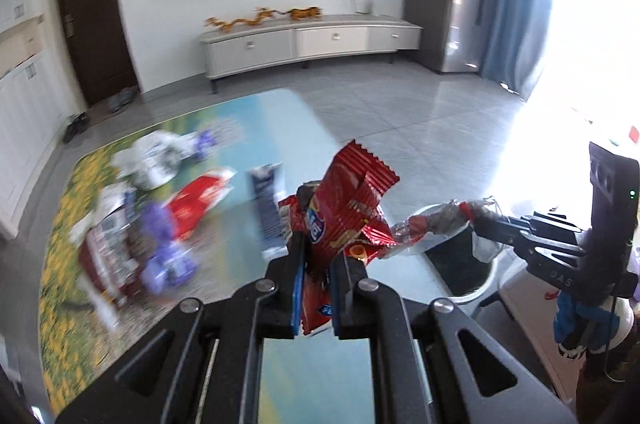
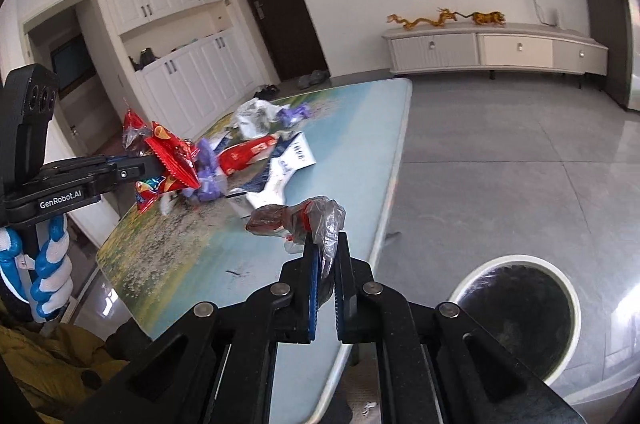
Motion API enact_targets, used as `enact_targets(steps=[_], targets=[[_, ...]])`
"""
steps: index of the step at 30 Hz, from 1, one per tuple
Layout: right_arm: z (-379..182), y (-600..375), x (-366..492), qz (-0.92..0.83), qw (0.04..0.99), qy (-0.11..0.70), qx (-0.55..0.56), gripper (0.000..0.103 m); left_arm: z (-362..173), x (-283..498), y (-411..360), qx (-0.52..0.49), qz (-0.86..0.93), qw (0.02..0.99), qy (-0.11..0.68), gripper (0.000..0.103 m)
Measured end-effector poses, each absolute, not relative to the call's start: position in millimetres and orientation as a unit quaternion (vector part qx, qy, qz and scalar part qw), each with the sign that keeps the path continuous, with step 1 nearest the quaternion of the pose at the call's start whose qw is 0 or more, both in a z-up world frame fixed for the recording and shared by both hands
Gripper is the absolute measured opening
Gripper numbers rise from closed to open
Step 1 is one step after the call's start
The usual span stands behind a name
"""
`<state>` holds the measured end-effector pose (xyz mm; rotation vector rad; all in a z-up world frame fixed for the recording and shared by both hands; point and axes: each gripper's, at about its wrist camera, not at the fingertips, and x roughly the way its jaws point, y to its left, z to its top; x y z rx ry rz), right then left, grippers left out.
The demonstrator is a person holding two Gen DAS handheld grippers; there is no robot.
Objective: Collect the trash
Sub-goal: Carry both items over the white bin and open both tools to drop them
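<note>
- We are pinching a red snack wrapper [image 1: 348, 207] in the left gripper [image 1: 320, 264]; its jaws are closing tight on the lower edge, so the crumpled bulk is standing up in the centre of the left wrist frame, clear of the table.
- We are clamping a clear plastic wrapper [image 2: 304, 220] with red inside in the right gripper [image 2: 325, 256], jaws nearly shut on its thin tail, which is letting the wad hang out ahead, just above the frame's centre.
- Both pieces are riding above the table [image 2: 360, 127], probably on their way to the round bin [image 2: 516, 316] sitting on the floor at lower right, beside the table edge.
- More trash [image 2: 256, 139] is lying on the tabletop at centre left, waiting for later trips.
</note>
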<state>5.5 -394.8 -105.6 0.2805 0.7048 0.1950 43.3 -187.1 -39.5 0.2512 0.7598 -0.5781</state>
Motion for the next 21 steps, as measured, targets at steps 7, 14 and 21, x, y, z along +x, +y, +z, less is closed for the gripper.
enact_targets(steps=[7,14,21], targets=[[-153,-480,-18,-0.067,0.904,0.394,0.152,0.006,-76,58,-305,0.158,-0.369,0.825,0.398,0.011],[-211,-525,-13,-0.132,0.866,0.445,0.186,0.007,-131,69,-406,0.199,-0.406,0.779,0.435,0.013],[-247,-543,11,-0.153,0.848,0.471,0.190,0.013,-175,75,-450,0.201,-0.412,0.750,0.477,0.022]])
